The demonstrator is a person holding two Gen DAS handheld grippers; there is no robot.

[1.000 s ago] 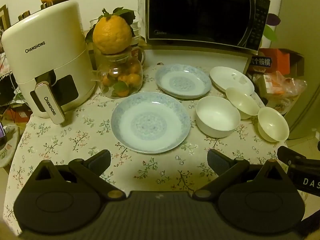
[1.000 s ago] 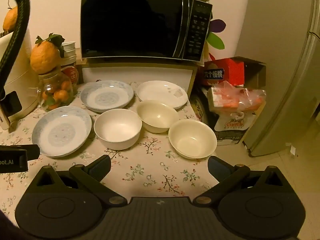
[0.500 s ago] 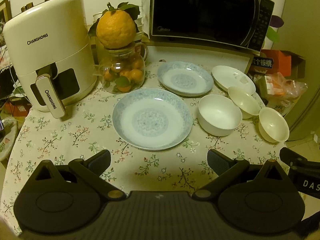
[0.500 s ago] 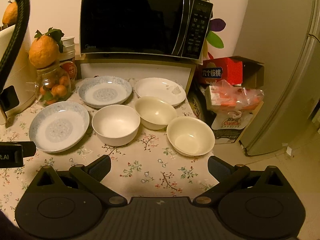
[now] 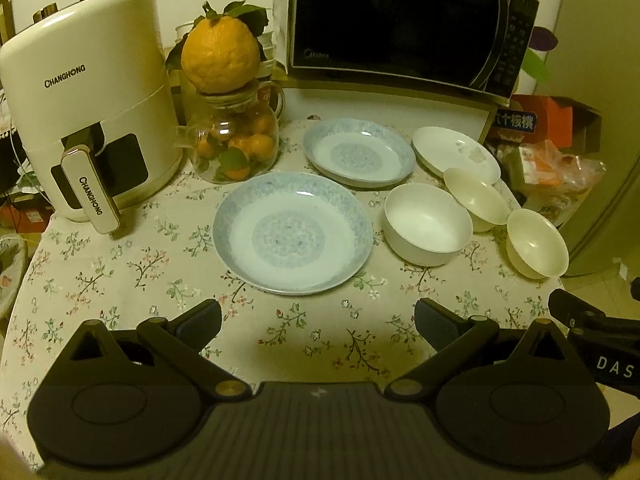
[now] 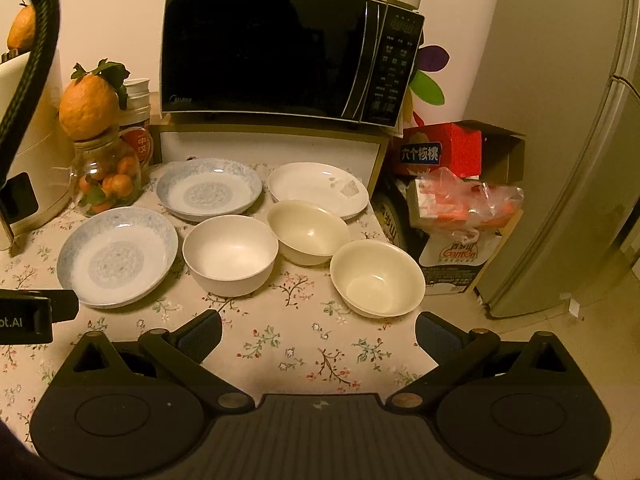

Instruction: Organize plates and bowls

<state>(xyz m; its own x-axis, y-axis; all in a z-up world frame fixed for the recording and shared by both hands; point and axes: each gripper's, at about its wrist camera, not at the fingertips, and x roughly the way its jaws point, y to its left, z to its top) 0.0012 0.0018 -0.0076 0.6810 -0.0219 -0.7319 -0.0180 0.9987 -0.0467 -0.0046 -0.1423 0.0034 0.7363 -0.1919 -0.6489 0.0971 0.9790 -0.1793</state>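
1. Left gripper and right gripper: jaws wide, holding nothing.
2. Two blue-patterned plates and a white plate lie mid-frame.
3. Three plain bowls sit right of centre.

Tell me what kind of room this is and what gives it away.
Most likely a small home kitchen or dining corner. A microwave sits on a shelf behind a table with a floral cloth, an air fryer stands at the left, and a fridge is beside the table.

Left claw spread wide and empty, right claw likewise (both level, side by side)
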